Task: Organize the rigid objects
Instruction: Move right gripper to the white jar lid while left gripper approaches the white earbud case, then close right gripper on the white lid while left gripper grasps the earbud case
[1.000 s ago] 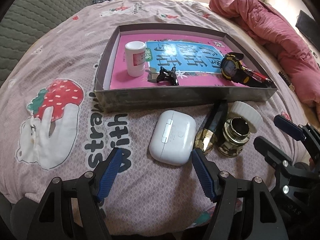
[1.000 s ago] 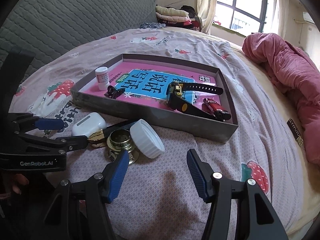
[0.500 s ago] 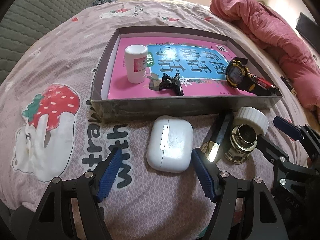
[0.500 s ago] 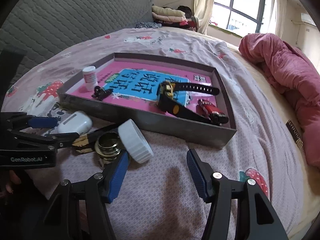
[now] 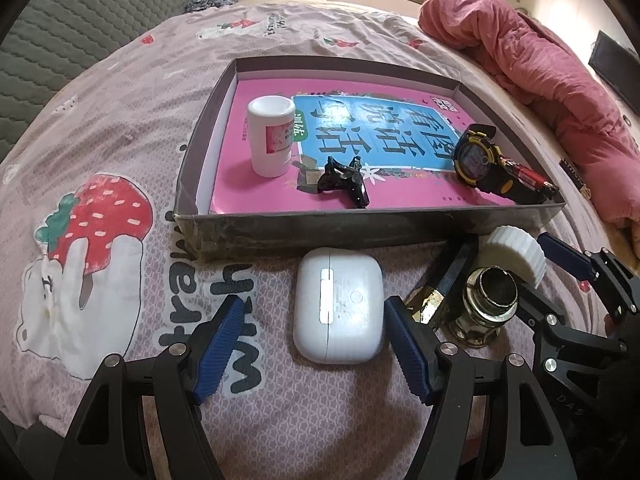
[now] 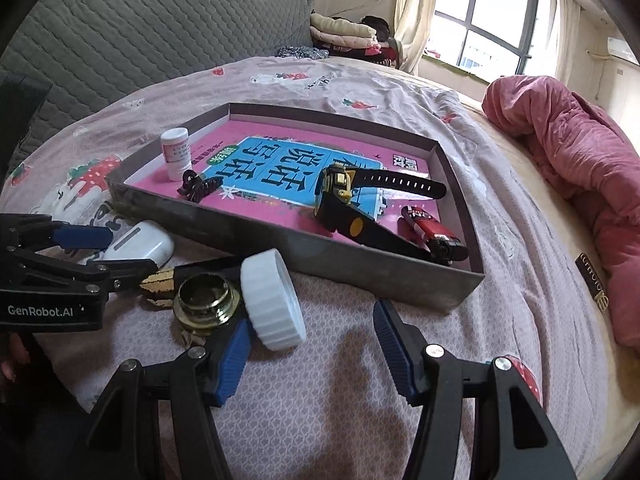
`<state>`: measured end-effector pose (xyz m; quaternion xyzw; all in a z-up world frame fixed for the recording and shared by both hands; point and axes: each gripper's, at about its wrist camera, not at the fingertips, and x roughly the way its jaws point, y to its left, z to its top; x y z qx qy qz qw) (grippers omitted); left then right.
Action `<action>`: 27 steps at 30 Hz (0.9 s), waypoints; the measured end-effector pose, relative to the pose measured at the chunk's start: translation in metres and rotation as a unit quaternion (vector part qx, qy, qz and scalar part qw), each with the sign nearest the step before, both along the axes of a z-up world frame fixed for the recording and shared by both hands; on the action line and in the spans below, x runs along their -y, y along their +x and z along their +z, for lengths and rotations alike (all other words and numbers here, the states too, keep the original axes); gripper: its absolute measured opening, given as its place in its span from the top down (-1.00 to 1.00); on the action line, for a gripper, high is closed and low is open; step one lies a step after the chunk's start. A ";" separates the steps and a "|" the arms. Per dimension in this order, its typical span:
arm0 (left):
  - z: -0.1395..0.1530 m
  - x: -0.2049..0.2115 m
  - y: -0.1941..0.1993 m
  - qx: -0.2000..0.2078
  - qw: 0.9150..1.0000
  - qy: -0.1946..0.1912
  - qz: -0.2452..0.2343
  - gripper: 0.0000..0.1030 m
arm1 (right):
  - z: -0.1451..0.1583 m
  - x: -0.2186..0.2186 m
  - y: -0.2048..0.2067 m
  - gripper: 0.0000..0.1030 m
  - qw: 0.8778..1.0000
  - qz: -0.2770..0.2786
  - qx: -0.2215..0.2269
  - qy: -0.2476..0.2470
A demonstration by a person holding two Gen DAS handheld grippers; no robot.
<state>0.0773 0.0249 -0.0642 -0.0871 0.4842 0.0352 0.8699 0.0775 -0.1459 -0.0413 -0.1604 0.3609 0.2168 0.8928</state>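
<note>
Left tongs (image 5: 312, 344) stamped "GenRobot.AI", spread around white earbud case (image 5: 338, 304), right tongs (image 6: 308, 344) spread beside white cap (image 6: 272, 300)

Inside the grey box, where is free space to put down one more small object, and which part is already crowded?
In the box, free patches lie on the pink book: behind the white bottle and watch toward the far wall, and between the hair clip and watch. The right near corner is crowded by watch strap and red lighter.
</note>
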 end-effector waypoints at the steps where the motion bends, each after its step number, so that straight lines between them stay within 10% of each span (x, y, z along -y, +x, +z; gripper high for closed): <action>1: 0.000 0.000 0.001 0.001 1.000 0.000 0.001 -0.42 | 0.000 0.000 0.001 -0.15 1.000 -0.001 0.001 0.001; 7: -0.002 0.001 0.003 0.003 1.000 0.006 0.004 -0.42 | -0.001 0.001 0.009 -0.12 1.000 -0.005 -0.002 0.008; 16: -0.005 0.006 0.005 0.006 1.000 0.025 0.003 -0.42 | -0.008 -0.007 0.006 0.57 0.999 0.029 -0.021 0.014; 27: -0.004 0.005 0.006 0.014 1.000 0.023 0.000 -0.28 | -0.004 0.008 0.014 0.67 0.995 0.018 -0.054 0.076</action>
